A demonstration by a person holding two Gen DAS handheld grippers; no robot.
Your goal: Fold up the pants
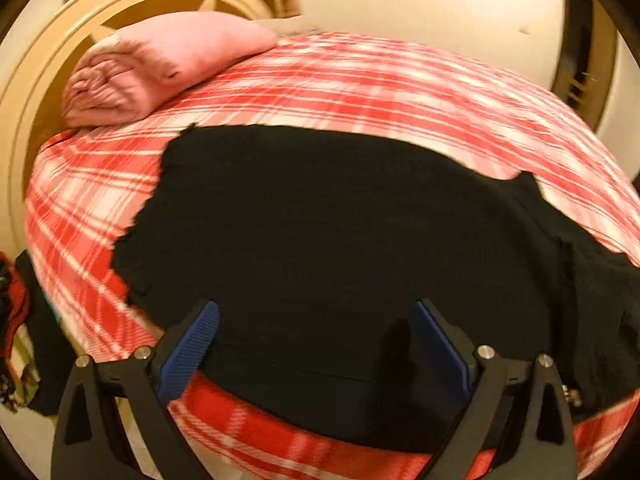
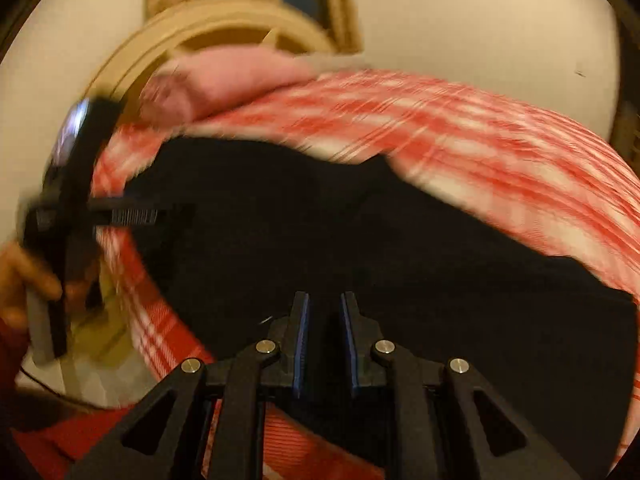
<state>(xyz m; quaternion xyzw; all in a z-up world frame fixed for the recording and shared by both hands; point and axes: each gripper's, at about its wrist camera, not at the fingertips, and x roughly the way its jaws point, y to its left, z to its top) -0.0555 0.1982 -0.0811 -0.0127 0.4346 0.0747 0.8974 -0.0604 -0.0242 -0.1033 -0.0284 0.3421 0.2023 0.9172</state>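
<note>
- black pants lay spread flat across the red-and-white plaid bedcover of the bed.
- left tool hovered over the near edge of the pants, blue pads spread wide, holding nothing.
- right tool sat over the pants, fingers nearly together with a narrow gap; whether it pinched cloth could not be told.
- pink pillow rested at the wooden headboard.

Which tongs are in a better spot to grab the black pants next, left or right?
Probably the left. The left tongs are wide open over the near edge of the black pants on the checked bedcover, ready to pinch. The right tongs are nearly closed, gripping nothing visible.
</note>
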